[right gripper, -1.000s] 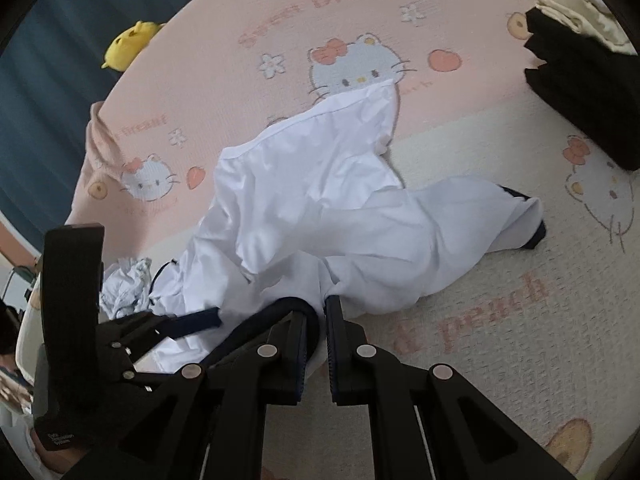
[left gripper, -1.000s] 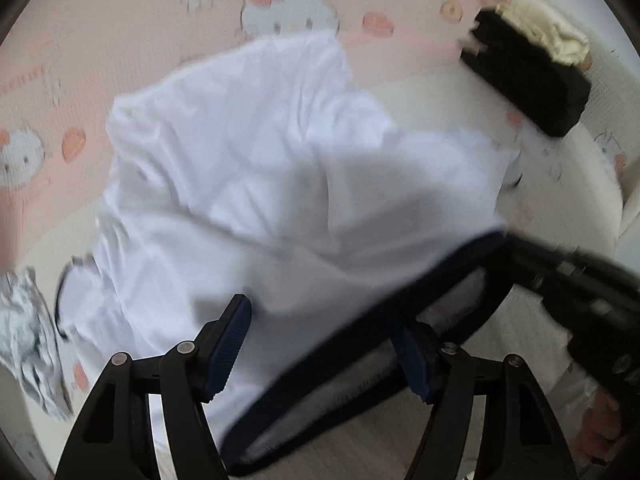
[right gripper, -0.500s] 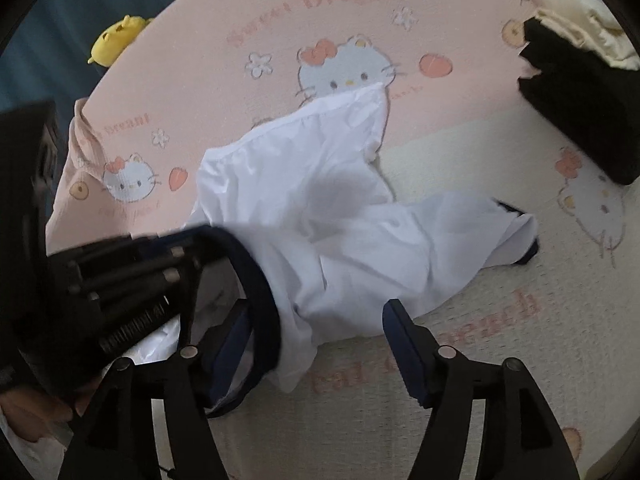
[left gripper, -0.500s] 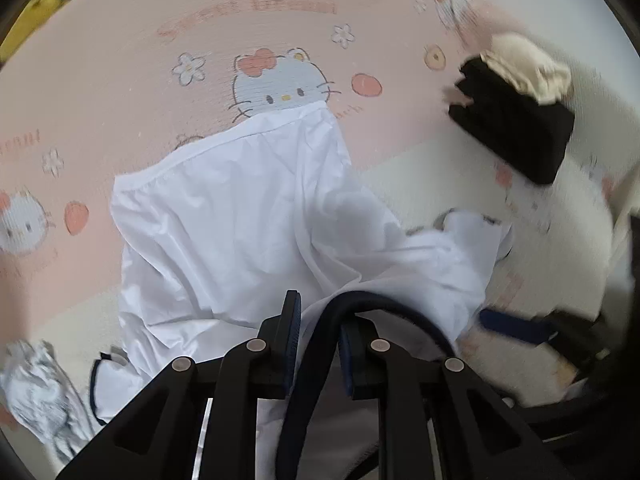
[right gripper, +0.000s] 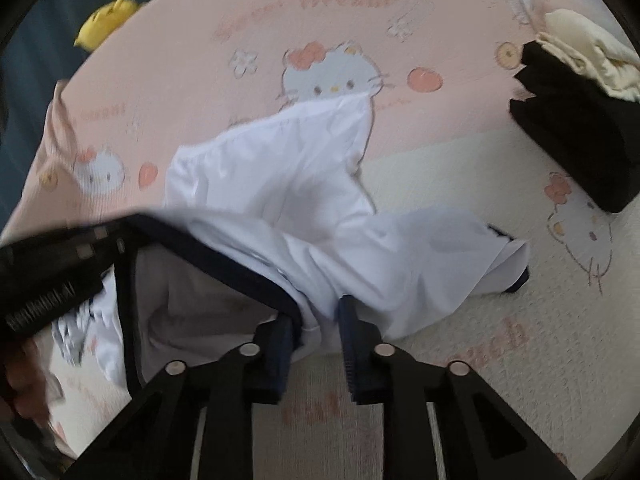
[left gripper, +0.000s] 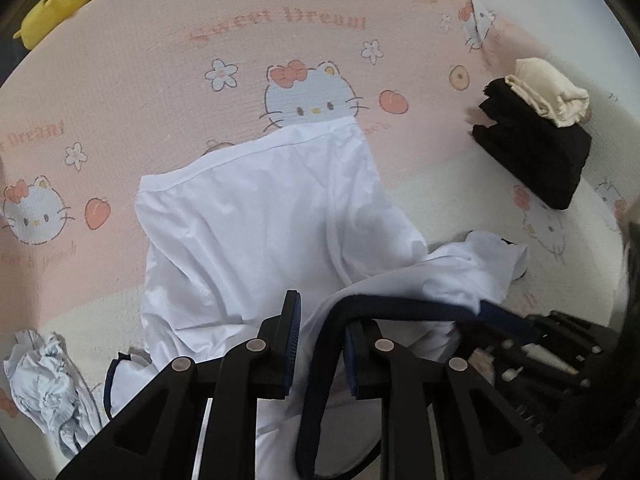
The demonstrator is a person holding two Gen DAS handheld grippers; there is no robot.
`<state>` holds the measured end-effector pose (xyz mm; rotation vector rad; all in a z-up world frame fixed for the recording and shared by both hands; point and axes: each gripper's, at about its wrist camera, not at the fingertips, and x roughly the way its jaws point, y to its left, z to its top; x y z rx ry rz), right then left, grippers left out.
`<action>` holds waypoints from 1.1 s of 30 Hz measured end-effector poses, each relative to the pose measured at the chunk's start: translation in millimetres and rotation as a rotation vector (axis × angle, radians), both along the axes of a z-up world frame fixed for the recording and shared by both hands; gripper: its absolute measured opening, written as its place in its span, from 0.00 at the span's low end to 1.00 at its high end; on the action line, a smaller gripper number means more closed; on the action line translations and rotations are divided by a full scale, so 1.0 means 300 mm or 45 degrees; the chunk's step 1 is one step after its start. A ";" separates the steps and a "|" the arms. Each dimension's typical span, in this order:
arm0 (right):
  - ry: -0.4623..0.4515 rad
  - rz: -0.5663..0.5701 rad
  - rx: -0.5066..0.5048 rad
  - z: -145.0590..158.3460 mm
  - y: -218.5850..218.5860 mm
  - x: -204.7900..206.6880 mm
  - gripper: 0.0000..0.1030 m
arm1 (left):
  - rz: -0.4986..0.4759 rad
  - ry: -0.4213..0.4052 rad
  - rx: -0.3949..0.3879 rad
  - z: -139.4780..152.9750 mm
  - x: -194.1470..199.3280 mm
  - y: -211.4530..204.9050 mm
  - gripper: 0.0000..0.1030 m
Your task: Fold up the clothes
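Observation:
A white shirt (left gripper: 256,220) with navy trim lies crumpled on a pink and cream cartoon-cat blanket (left gripper: 160,80). Its hem lies far, its neck end near me. My left gripper (left gripper: 322,340) is shut on the navy neckband (left gripper: 400,306), which loops between its fingers. In the right wrist view the shirt (right gripper: 280,184) spreads ahead, and my right gripper (right gripper: 314,340) is shut on a bunched, navy-edged fold of it. The neck opening (right gripper: 200,292) hangs stretched between the two grippers. The left gripper's black body (right gripper: 48,268) is blurred at the left.
A folded black stack (left gripper: 532,152) with a cream garment (left gripper: 548,92) on top sits far right. A yellow plush toy (left gripper: 52,4) lies at the blanket's far left edge. A crumpled pale garment (left gripper: 44,392) lies near left. A hand (right gripper: 20,392) shows at lower left.
The left gripper went from open to shut on the neckband. The right gripper let go, stood open half a second ago, and has closed again on the shirt's edge further right.

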<state>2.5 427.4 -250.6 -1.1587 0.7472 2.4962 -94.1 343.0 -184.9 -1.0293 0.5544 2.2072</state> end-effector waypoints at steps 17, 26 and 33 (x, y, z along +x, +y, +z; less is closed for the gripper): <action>0.073 -0.045 -0.150 0.002 0.076 0.047 0.16 | -0.095 -0.412 0.199 -0.051 0.016 -0.047 0.75; 0.069 -0.085 -0.148 0.003 0.093 0.063 0.16 | -0.212 -0.392 0.072 -0.125 -0.002 0.060 0.75; 0.091 -0.081 -0.105 0.024 0.092 0.075 0.16 | -0.277 -0.459 -0.030 -0.198 -0.018 0.110 0.75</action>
